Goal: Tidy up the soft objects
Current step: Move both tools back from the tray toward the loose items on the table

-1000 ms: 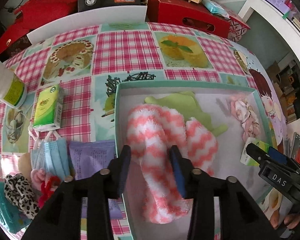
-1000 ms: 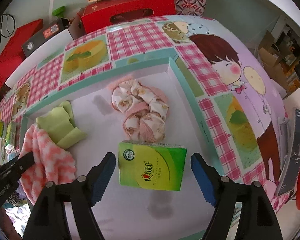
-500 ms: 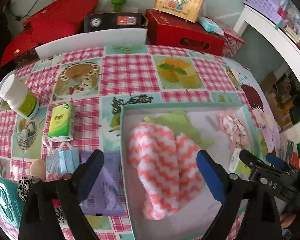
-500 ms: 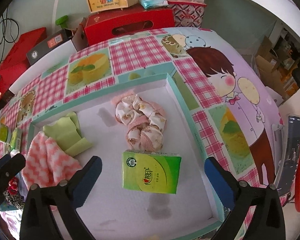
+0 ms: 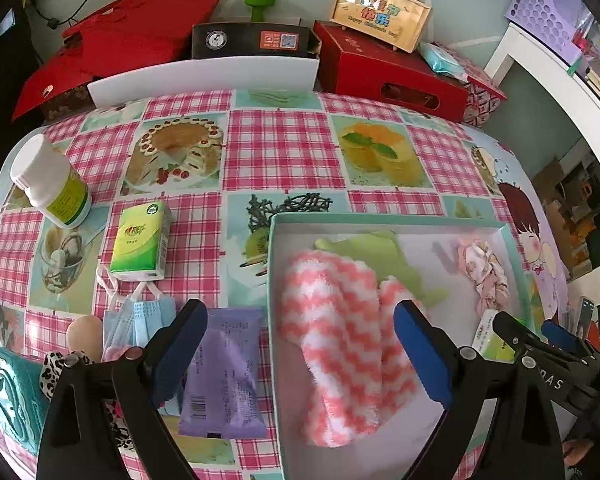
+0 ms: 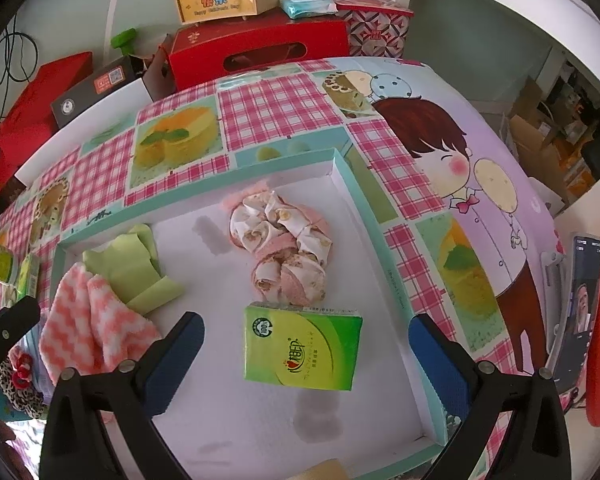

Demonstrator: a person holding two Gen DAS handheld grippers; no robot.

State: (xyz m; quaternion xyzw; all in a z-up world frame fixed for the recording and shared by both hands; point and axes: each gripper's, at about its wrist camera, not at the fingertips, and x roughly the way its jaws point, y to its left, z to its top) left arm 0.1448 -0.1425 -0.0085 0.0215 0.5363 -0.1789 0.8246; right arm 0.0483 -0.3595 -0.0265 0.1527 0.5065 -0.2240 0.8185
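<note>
**Both tools released over the teal box**

The left tool (image 5: 300, 354) hangs with its jaws spread wide and nothing gripped; they have just been opening. Its left pad is outside the teal box (image 5: 273, 264), above the purple packet (image 5: 223, 372), and its right pad is above the pink-and-white fuzzy socks (image 5: 332, 332), which lie inside the box against its left wall. The right tool (image 6: 306, 360) has also just been opening and now stands spread, clear of the green tissue pack (image 6: 302, 346) lying flat on the box floor between its pads without touching them.

Inside the box, the floral scrunchie (image 6: 283, 248) sits just beyond the tissue pack, and a folded green cloth (image 6: 133, 272) lies partly under the socks near the far left corner.

Outside the box, to its left on the table (image 5: 283, 148), lie a second tissue pack (image 5: 141, 242), blue face masks (image 5: 135, 322), a white bottle (image 5: 49, 182) and a leopard-print scrunchie (image 5: 53, 368).
</note>
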